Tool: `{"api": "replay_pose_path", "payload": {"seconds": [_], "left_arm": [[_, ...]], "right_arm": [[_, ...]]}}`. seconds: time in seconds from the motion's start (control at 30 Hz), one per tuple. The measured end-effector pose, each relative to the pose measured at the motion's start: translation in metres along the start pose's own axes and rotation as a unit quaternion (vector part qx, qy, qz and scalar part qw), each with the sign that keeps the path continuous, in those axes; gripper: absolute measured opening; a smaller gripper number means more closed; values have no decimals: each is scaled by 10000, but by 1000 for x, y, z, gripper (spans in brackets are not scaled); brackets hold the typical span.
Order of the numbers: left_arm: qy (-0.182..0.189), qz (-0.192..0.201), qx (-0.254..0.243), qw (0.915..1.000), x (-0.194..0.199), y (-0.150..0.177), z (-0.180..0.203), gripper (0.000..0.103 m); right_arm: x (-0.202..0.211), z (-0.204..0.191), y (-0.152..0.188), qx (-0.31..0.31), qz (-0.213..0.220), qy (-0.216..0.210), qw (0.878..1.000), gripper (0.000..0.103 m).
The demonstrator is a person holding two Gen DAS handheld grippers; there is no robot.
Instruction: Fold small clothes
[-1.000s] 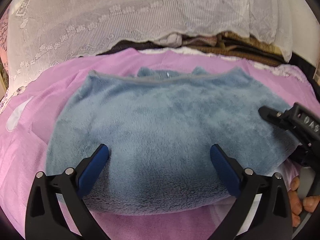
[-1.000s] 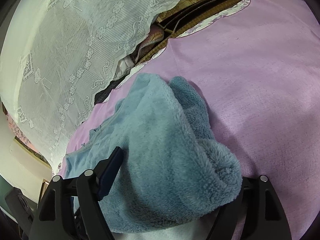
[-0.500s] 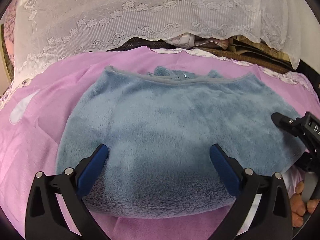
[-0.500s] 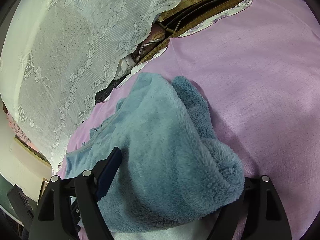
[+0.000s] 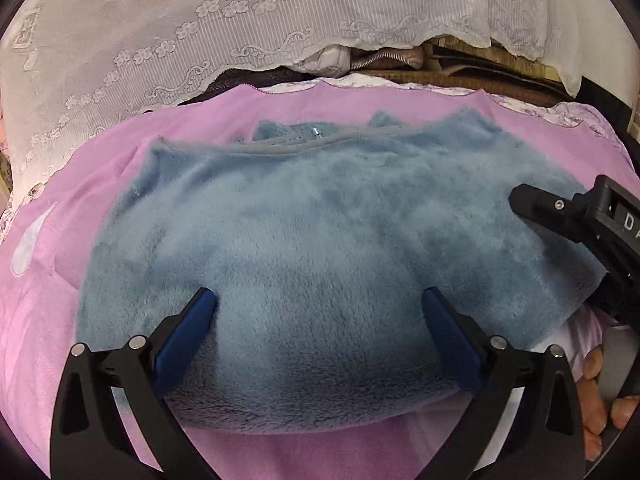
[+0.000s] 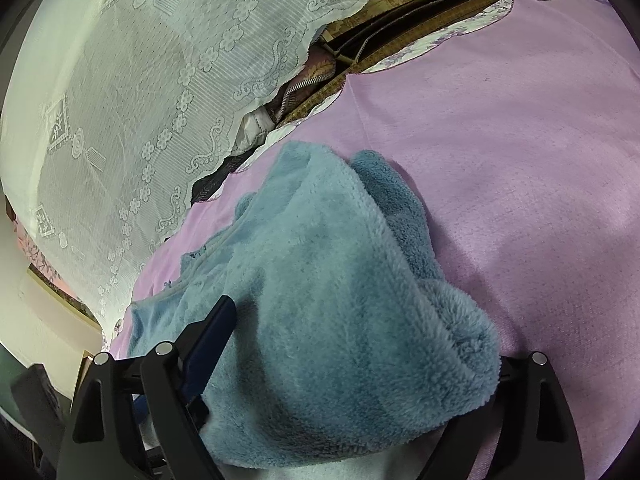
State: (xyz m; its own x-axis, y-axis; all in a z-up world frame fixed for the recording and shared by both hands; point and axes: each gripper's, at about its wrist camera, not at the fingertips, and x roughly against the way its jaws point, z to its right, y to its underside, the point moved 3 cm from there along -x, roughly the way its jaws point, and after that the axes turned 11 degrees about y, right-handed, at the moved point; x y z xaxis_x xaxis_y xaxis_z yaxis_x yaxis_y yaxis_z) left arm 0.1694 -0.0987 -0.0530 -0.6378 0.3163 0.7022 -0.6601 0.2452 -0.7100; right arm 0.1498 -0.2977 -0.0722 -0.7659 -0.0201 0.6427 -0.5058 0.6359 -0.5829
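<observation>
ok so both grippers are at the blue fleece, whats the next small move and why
Probably close the left gripper on the near edge of the blue fleece. Its jaws stand wide apart with that edge bulging between them, unpinched, and the right gripper looks just as open around its corner, so neither can lift a fold off the pink blanket.
</observation>
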Motion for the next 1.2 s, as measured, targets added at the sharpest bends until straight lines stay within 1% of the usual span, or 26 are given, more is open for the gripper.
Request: {"api": "replay_pose_path", "payload": {"seconds": [0.07, 0.1, 0.13, 0.23, 0.3, 0.37, 0.4, 0.47, 0.53, 0.57, 0.6, 0.63, 0.67, 0.7, 0.73, 0.77, 0.8, 0.83, 0.87, 0.9, 0.93, 0.97, 1.0, 1.07, 1.13, 1.2], "left_arm": [[81, 192, 87, 9997, 12, 2, -4, 99], [179, 357, 171, 9991, 23, 3, -8, 99], [184, 504, 248, 9983, 34, 5, -13, 99], [-70, 774, 497, 9957, 54, 6, -37, 99], [-168, 702, 839, 9939, 57, 13, -60, 99], [-214, 594, 1130, 9916, 57, 20, -78, 99], [-226, 539, 1264, 9903, 57, 22, -86, 99], [-195, 521, 1530, 9867, 57, 26, -99, 99], [-174, 587, 1600, 9852, 59, 26, -103, 99], [-180, 599, 1537, 9861, 59, 25, -102, 99], [-200, 586, 1443, 9876, 58, 25, -98, 99], [-278, 519, 1287, 9899, 54, 24, -93, 99], [-346, 435, 1179, 9915, 50, 25, -90, 99], [-419, 272, 1068, 9930, 42, 26, -87, 99], [-443, 150, 1046, 9934, 36, 26, -87, 99], [-425, 48, 1066, 9934, 31, 27, -89, 99], [-356, -14, 1126, 9930, 28, 27, -91, 99], [-239, -39, 1238, 9920, 27, 28, -95, 99], [-112, -67, 1359, 9906, 26, 29, -99, 99], [-32, -80, 1437, 9896, 25, 30, -101, 99], [50, -64, 1535, 9881, 26, 31, -105, 99], [70, 2, 1587, 9873, 28, 31, -107, 99], [47, 108, 1607, 9869, 32, 30, -108, 99], [-149, 474, 1568, 9864, 49, 27, -110, 99], [-241, 742, 1534, 9851, 60, 23, -111, 99], [-364, 632, 1540, 9854, 56, 23, -113, 99]], "right_arm": [[0, 1, -1, -4, -20, -31, 10000, 88], [0, 2, -1, 0, -40, -47, 10000, 88], [1, 2, -2, -4, -72, -66, 10000, 88], [6, 9, -5, -146, -209, -203, 9995, 88], [14, 21, -10, -448, -287, -380, 9979, 88], [25, 34, -16, -766, -229, -440, 9958, 88], [34, 44, -22, -960, -130, -395, 9945, 88], [47, 55, -31, -1067, 85, -207, 9940, 88], [56, 56, -37, -843, 309, -12, 9960, 79], [59, 51, -40, -594, 429, 55, 9973, 65], [61, 44, -40, -332, 510, 89, 9981, 54], [61, 38, -39, -202, 521, 46, 9984, 51], [58, 31, -38, -63, 489, -59, 9988, 45], [55, 24, -35, 85, 438, -145, 9989, 40], [52, 17, -33, 261, 426, -144, 9986, 40], [49, 10, -31, 483, 457, -51, 9978, 40], [42, 6, -30, 698, 421, 122, 9966, 40], [37, 7, -29, 787, 357, 287, 9958, 41], [26, 13, -28, 807, 182, 568, 9950, 41], [14, 25, -28, 571, -55, 542, 9969, 43], [12, 34, -26, 361, -134, 417, 9984, 45], [13, 39, -28, 165, -196, 368, 9990, 49], [15, 41, -30, 58, -211, 298, 9993, 49], [26, 40, -32, 63, 15, 337, 9994, 49], [40, 37, -32, 62, 273, 305, 9991, 52], [49, 35, -34, 26, 423, 160, 9990, 52]]}}
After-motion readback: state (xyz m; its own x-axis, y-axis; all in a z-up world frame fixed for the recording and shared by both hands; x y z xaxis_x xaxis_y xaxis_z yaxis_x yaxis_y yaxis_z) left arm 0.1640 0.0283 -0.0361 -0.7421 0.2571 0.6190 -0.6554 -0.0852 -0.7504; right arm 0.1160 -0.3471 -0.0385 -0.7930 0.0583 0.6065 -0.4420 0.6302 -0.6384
